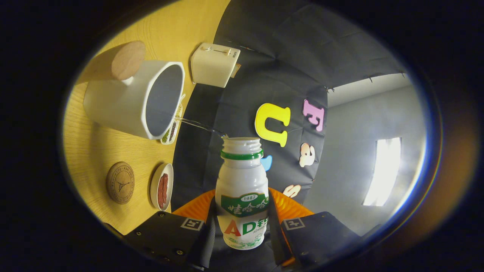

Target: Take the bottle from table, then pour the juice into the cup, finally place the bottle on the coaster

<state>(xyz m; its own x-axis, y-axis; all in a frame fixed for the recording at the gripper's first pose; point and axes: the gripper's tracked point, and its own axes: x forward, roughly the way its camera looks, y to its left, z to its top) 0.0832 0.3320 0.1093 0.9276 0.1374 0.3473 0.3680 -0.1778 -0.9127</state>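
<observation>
The gripper (242,226) has its two black fingers (177,234) closed on the lower body of the small white plastic bottle with a green neck ring and green-and-red label (242,189), one on each side. Its cap is off and it is tipped over. From its open mouth a thin clear stream of juice (196,125) arcs across to the white, angular-rimmed ceramic cup (132,102), entering at the cup's lower rim.

Taking the cup as the landmark: a round cork lid or stopper (127,60) sits just beside it on the far side from the bottle; a narrow white dish with dark contents (172,128) peeks out right behind its rim; a cream-coloured toaster (213,65) stands near, beyond the rim. Farther from the cup on the yellow wooden table (98,155) lie the round brown coaster with a printed emblem (120,183) and, just beside that, a small white dish holding something red (162,186).

As I judge it, the pick-up is done and the pour is underway. What remains is to finish pouring, right the bottle and set it on the coaster, which lies bare.
</observation>
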